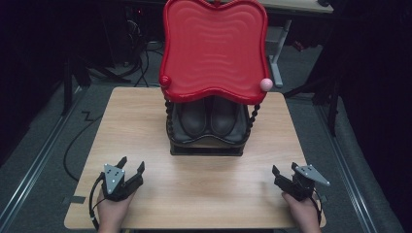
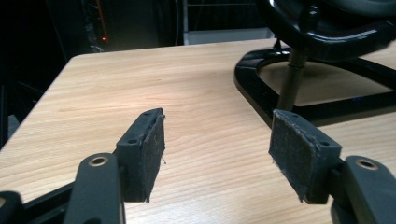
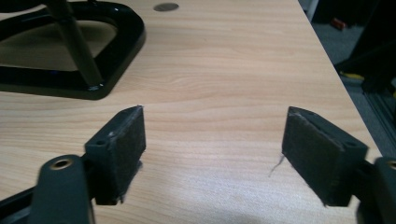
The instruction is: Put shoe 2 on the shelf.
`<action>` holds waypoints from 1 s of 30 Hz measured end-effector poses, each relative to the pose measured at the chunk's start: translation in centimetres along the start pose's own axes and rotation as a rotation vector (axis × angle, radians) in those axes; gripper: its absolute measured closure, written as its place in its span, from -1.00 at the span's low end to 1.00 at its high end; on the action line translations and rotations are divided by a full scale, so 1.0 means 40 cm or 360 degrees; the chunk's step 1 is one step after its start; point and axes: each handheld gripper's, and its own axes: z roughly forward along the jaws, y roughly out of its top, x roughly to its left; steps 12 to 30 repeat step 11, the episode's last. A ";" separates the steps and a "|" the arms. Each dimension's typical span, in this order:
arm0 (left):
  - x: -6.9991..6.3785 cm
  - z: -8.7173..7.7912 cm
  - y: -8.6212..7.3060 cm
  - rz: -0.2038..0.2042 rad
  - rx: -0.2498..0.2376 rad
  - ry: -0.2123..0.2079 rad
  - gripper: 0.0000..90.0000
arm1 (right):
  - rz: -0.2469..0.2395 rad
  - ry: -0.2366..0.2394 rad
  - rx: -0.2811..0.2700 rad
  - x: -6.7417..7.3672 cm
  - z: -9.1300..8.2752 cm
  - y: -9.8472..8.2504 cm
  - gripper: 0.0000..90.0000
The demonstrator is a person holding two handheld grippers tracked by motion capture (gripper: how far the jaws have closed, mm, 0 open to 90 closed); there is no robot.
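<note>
Both grippers are being held low over the near edge of the tabletop (image 1: 145, 121), well apart from each other and from the work. The left gripper (image 1: 131, 167) is standing wide open with nothing between its pads (image 2: 149, 154), and the right gripper (image 1: 284, 170) is likewise being kept open and empty, its pads (image 3: 126, 140) facing bare wood.

The things nearest to them are being carried by a black two-tier rack (image 1: 206, 145) at the middle of the tabletop: a pair of dark boots (image 1: 209, 119) is sitting side by side on the lower shelf, toes toward the person, under a red wavy tray (image 1: 214, 46) forming the top tier.

If the boots are being reached for next, the approach is probably best made level and from the front, under the red tray's rim, so that the beaded posts (image 1: 253, 114) at the corners are not being knocked. Each boot is likely best pinched at the toe or upper, one gripper per boot, and drawn straight out rather than lifted, since the space under the tray looks tight.
</note>
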 end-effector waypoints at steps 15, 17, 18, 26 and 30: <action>0.010 0.013 0.001 0.0002 0.0021 0.0046 -0.39 | 0.0016 -0.0029 0.0020 -0.013 -0.001 -0.006 -0.55; 0.010 0.013 0.001 0.0002 0.0021 0.0046 -0.39 | 0.0016 -0.0029 0.0020 -0.013 -0.001 -0.006 -0.55; 0.010 0.013 0.001 0.0002 0.0021 0.0046 -0.39 | 0.0016 -0.0029 0.0020 -0.013 -0.001 -0.006 -0.55; 0.010 0.013 0.001 0.0002 0.0021 0.0046 -0.39 | 0.0016 -0.0029 0.0020 -0.013 -0.001 -0.006 -0.55; 0.010 0.013 0.001 0.0002 0.0021 0.0046 -0.39 | 0.0016 -0.0029 0.0020 -0.013 -0.001 -0.006 -0.55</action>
